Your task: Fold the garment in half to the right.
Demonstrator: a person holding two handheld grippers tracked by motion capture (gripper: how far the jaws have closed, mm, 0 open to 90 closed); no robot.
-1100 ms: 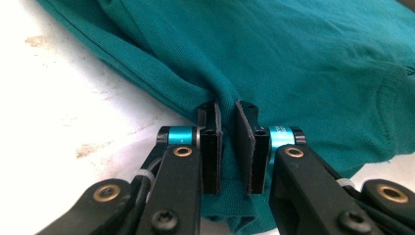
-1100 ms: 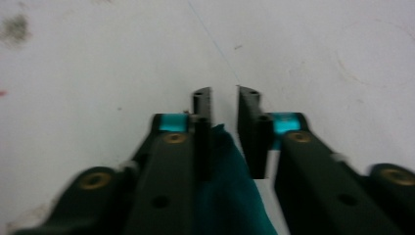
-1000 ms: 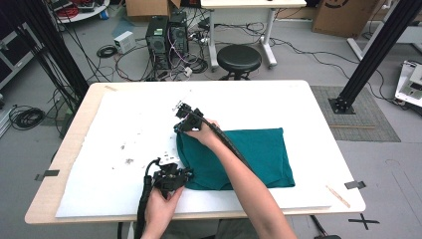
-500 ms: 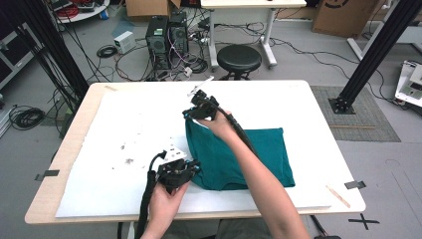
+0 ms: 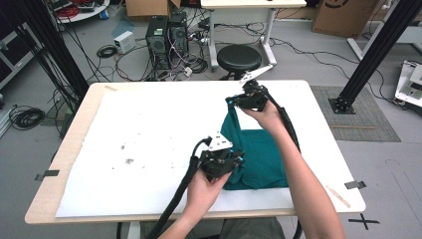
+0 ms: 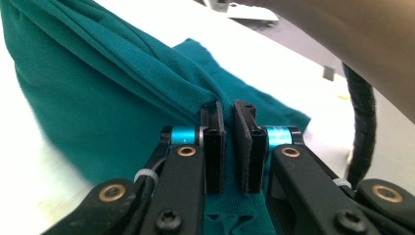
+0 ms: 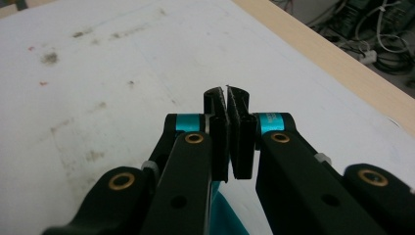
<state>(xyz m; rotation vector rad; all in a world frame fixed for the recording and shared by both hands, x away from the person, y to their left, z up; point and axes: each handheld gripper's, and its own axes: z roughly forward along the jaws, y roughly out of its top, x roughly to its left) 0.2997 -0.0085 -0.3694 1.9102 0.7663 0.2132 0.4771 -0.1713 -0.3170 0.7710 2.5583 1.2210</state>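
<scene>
A teal cloth (image 5: 263, 159) lies on the right half of the white-papered table (image 5: 149, 119), its left side lifted off the sheet. My right gripper (image 5: 231, 101) is held high over the far side, shut on the cloth's top corner, and teal fabric (image 7: 221, 211) shows under its closed jaws (image 7: 227, 95). My left gripper (image 5: 238, 160) sits near the front edge, shut on a bunched fold of the cloth (image 6: 98, 93), with fabric pinched between its pads (image 6: 227, 112). The cloth hangs taut between the two grippers.
Grey smudges (image 5: 127, 154) mark the bare paper to the left. A wooden stick (image 5: 337, 195) and a strip of tape (image 5: 354, 184) lie at the front right corner. A black stool (image 5: 239, 57) and computer towers (image 5: 164, 40) stand beyond the far edge.
Both grippers have moved right and risen with the cloth. The right one went farthest, pulling the cloth's left edge up and over toward the right.
</scene>
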